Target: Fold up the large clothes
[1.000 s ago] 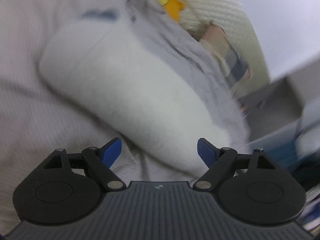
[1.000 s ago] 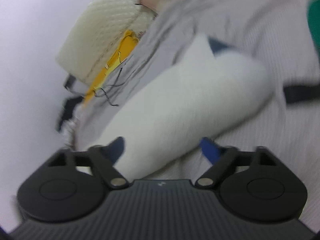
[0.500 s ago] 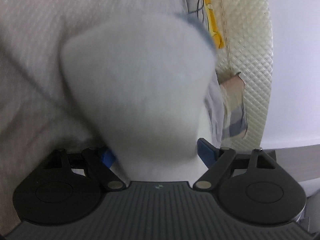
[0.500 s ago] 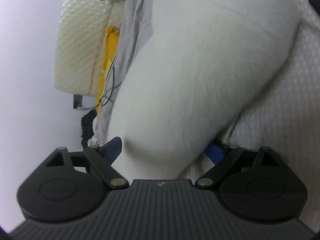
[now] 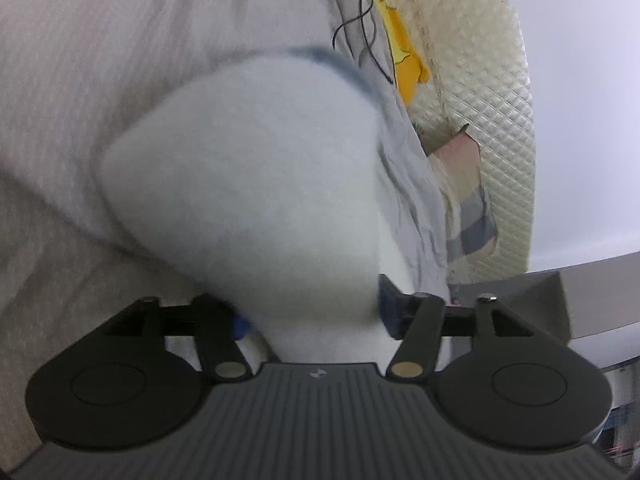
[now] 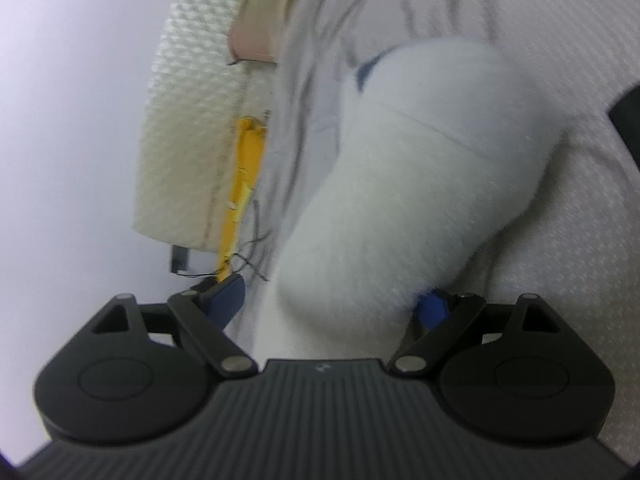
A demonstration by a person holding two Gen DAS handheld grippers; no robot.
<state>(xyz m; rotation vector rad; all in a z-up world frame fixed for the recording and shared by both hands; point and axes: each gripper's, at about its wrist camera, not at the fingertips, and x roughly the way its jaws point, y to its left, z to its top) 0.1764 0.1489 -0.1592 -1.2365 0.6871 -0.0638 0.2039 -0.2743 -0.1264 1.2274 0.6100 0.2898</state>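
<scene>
A thick white fleece garment (image 5: 248,184) with a blue trim (image 5: 332,62) lies bundled on a pale ribbed bed cover (image 5: 120,60). My left gripper (image 5: 314,316) has one end of the bundle between its blue pads. Its jaws are closing; the fabric bulges over the left pad and sits flush against the right one. In the right wrist view the same garment (image 6: 420,184) runs up and to the right. My right gripper (image 6: 328,304) stands wide open around its near end. Its left pad is clear of the fleece and its right pad just touches it.
A cream quilted headboard (image 5: 492,120) stands along the bed's edge, also seen as the headboard (image 6: 192,120) on the left. A yellow cloth (image 5: 394,40) and thin black cables (image 5: 360,12) lie beside it. A grey ledge (image 5: 560,300) sits at the lower right.
Both views rolled and both grippers moved in over the ends of the fleece bundle. The left pads have drawn closer together around it; the right pads kept their width.
</scene>
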